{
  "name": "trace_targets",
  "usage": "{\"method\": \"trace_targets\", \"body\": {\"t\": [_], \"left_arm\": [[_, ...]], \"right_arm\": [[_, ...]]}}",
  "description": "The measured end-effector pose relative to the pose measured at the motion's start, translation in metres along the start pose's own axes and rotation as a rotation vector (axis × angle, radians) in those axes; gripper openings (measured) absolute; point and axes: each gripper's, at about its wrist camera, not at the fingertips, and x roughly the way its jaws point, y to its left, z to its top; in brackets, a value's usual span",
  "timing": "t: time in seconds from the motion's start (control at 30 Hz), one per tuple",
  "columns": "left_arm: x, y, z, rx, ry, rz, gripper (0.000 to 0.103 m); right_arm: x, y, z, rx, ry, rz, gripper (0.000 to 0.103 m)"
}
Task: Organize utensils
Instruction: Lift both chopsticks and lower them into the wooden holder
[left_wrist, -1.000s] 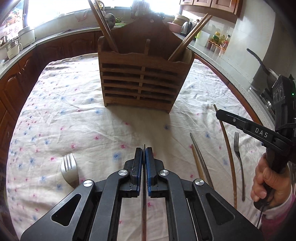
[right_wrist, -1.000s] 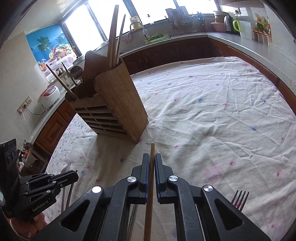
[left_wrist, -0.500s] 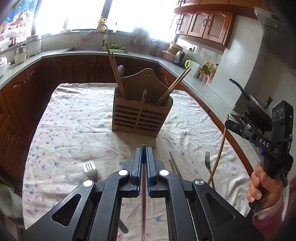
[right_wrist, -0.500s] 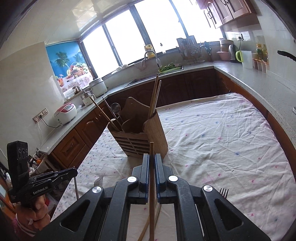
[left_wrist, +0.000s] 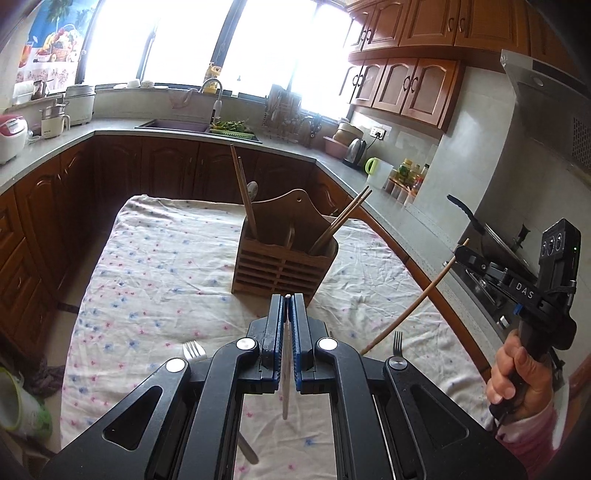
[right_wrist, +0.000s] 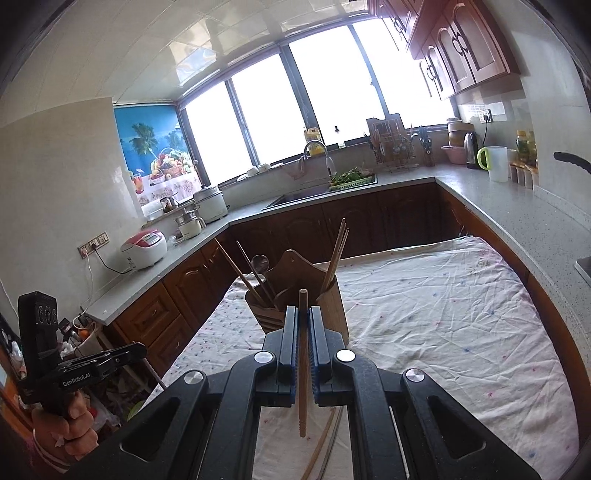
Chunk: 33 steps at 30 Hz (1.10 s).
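Left gripper (left_wrist: 287, 301) observed with jaws clenched on a thin metal chopstick (left_wrist: 285, 373), tip just showing past the blue pads, shaft trailing back under the frame. Right gripper (right_wrist: 303, 312) likewise found with jaws clamped on a wooden chopstick (right_wrist: 303, 369), tip protruding a little beyond the pads. In the left wrist view, same right gripper (left_wrist: 461, 253) seen at 3 o'clock, gripped by a hand (left_wrist: 517, 373), wooden chopstick (left_wrist: 410, 302) slanting down from it toward 7 o'clock. In the right wrist view, left gripper (right_wrist: 142, 347) noted at 8 o'clock, held by the other hand (right_wrist: 70, 428).

Wooden utensil holder (left_wrist: 284, 254) found standing upright on the tabletop (left_wrist: 155, 266), at 12 o'clock ahead of both grippers and well apart from them. Slatted front, raised back panel. Chopsticks (left_wrist: 243, 192) leaning toward 11 o'clock in its left compartment beside a spoon (left_wrist: 252, 190); a second pair of chopsticks (left_wrist: 343, 219) leaning toward 2 o'clock in its right compartment.

On the floral cloth, silver fork (left_wrist: 194, 350) lying at 9 o'clock of the left gripper, handle hidden under the frame. Second fork (left_wrist: 398, 343) lying at 3 o'clock, near the lower end of the wooden chopstick. Further loose sticks partly visible beneath the right gripper; kind not determinable.
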Motion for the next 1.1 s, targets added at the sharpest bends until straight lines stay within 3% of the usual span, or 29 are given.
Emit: {"method": "trace_targets", "body": {"t": [0.67,1.1], "left_arm": [[-0.003,0.007,0.031,-0.026,-0.085,0.010,0.003],[-0.003,0.004,0.080,-0.013,-0.193,0.001,0.003]], "right_arm": [[0.008,0.002,0.006,0.001,-0.007,0.010,0.005],[0.020,0.009,0.037,-0.024,-0.063,0.014,0.005]]}}
